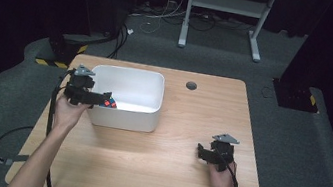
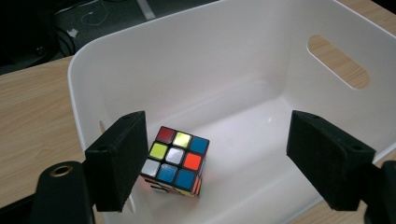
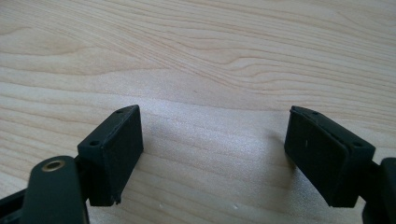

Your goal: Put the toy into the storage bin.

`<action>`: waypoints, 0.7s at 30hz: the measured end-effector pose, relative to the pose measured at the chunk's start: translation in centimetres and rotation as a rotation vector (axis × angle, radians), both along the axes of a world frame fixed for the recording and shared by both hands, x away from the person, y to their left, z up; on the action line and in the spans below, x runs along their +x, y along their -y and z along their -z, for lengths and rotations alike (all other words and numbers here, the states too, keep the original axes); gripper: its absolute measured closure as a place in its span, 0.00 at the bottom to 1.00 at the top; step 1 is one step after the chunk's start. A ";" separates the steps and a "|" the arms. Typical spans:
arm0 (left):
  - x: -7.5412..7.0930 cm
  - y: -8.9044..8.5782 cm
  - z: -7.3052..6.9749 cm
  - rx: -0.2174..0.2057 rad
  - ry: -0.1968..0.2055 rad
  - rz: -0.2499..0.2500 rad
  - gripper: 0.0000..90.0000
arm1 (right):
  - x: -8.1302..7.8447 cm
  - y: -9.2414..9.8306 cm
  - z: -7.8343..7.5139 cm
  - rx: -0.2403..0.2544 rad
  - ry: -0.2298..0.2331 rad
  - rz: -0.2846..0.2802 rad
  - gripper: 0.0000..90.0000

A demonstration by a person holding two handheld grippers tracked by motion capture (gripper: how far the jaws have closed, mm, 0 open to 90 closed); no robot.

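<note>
From the high view we see a white bin standing on the wooden desk, toward its left half. The left tongs reach over the bin's near-left rim, and a colourful puzzle cube lies inside just past their tips. The right tongs sit low over bare desk near the right edge, well apart from the bin, which we judge to be a parked position that leaves the other hand room.

In the left gripper view the left tongs are spread wide with nothing between the pads. The puzzle cube rests on the bin floor in the corner nearest the camera, beside the left jaw; whether it touches that jaw we cannot tell. The bin holds nothing else, and a handle slot opens in one end wall. We judge the cube has been let go here, or is about to be taken.

In the right gripper view the right tongs gape wide over plain desk, holding nothing.
</note>
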State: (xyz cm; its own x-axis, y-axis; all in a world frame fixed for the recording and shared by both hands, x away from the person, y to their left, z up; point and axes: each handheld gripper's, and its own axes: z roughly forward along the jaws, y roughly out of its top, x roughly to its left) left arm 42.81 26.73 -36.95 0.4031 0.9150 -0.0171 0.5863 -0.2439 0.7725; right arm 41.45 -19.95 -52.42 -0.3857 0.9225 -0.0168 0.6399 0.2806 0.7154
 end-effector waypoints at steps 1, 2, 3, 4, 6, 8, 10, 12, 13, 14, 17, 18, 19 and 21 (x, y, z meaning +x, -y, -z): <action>0.0 0.0 0.0 0.000 0.000 0.000 0.23 | 0.0 0.0 0.0 0.000 0.000 0.000 0.21; -0.2 -0.1 -0.1 -0.001 0.002 -0.001 0.23 | 0.0 0.0 0.0 0.000 0.000 0.000 0.21; -0.2 -0.2 -0.1 -0.001 0.004 -0.002 0.23 | 0.0 0.0 0.0 0.000 0.000 0.000 0.21; -0.3 -0.3 -0.1 -0.006 0.004 -0.004 0.23 | 0.0 0.0 0.0 0.000 -0.001 0.000 0.21; -0.4 -0.3 -0.2 -0.010 0.006 -0.008 0.22 | 0.0 0.0 0.0 0.000 0.000 0.000 0.21; -0.7 -0.5 -0.2 -0.017 0.013 -0.011 0.22 | 0.0 0.0 0.0 0.000 0.000 0.000 0.21; -0.7 -0.6 -0.2 -0.019 0.014 -0.011 0.22 | 0.0 0.0 0.0 0.000 0.000 0.000 0.21; -0.9 -0.7 -0.2 -0.023 0.016 -0.013 0.22 | 0.0 0.0 0.0 0.000 0.000 0.000 0.21; -1.0 -0.9 -0.2 -0.026 0.020 -0.015 0.22 | 0.0 0.0 0.0 0.000 0.000 0.000 0.21; -1.0 -0.9 -0.2 -0.030 0.020 -0.016 0.22 | 0.0 0.0 0.0 0.000 0.000 0.000 0.21; -1.1 -1.1 -0.3 -0.035 0.022 -0.019 0.22 | 0.0 0.0 0.0 0.000 -0.001 0.001 0.21; -1.1 -1.1 -0.3 -0.035 0.022 -0.019 0.22 | 0.0 0.0 0.0 0.000 -0.001 0.001 0.21; -1.3 -1.1 -0.3 -0.037 0.026 -0.016 0.22 | 0.0 0.0 0.0 0.000 -0.001 0.001 0.21; -1.4 -1.1 -0.3 -0.034 0.027 -0.015 0.22 | 0.0 0.0 0.0 0.000 -0.001 0.001 0.21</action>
